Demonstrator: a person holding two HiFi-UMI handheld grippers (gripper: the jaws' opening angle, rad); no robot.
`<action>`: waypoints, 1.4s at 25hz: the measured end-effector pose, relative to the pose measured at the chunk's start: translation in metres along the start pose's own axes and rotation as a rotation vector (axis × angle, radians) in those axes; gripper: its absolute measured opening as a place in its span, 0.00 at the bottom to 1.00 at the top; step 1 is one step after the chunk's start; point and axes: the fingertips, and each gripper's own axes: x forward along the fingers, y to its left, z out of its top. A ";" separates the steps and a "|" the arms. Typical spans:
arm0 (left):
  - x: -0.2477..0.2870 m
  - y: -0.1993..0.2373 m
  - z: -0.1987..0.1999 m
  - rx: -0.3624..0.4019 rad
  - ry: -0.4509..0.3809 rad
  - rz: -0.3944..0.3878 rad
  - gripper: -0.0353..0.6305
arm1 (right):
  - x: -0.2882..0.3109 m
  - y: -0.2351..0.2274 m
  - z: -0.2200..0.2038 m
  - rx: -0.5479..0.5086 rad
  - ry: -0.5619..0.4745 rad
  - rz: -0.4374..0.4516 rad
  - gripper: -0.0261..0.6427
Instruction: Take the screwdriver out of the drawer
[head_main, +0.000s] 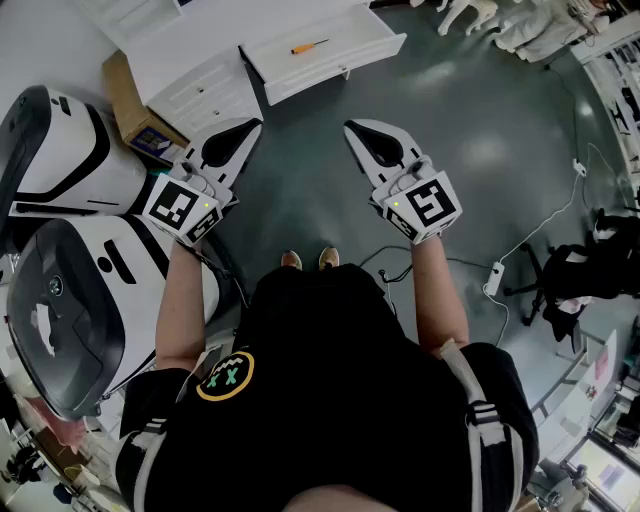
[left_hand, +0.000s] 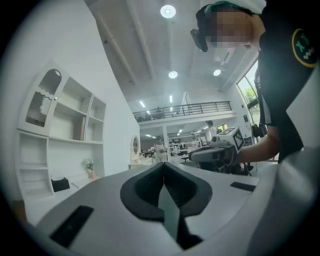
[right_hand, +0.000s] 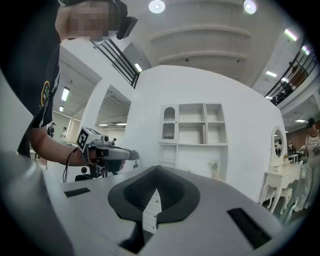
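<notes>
A large open lab hall: mezzanine railing (left_hand: 185, 107), round ceiling lights (left_hand: 168, 11), white shelf unit (right_hand: 198, 150) and dressing table (right_hand: 281, 176).

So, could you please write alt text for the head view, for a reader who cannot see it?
Seen from above, a person holds the left gripper and the right gripper out in front, both shut and empty. Ahead, a white drawer stands open with an orange-handled screwdriver lying inside, untouched.

We see a small screwdriver (head_main: 309, 46) with an orange handle and a thin dark shaft. It lies flat on the floor of a white drawer (head_main: 300, 80) that stands pulled open. The screwdriver runs lengthwise along the drawer, handle to the left.
</notes>
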 end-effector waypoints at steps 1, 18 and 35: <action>0.000 0.000 0.000 0.000 0.001 0.002 0.08 | 0.000 0.000 0.000 -0.002 -0.001 0.001 0.07; 0.004 -0.004 -0.001 0.003 0.001 -0.002 0.08 | -0.006 -0.006 -0.003 0.002 -0.012 -0.023 0.08; 0.007 0.000 -0.002 0.002 0.002 -0.004 0.08 | -0.003 -0.012 -0.003 0.009 -0.020 -0.023 0.11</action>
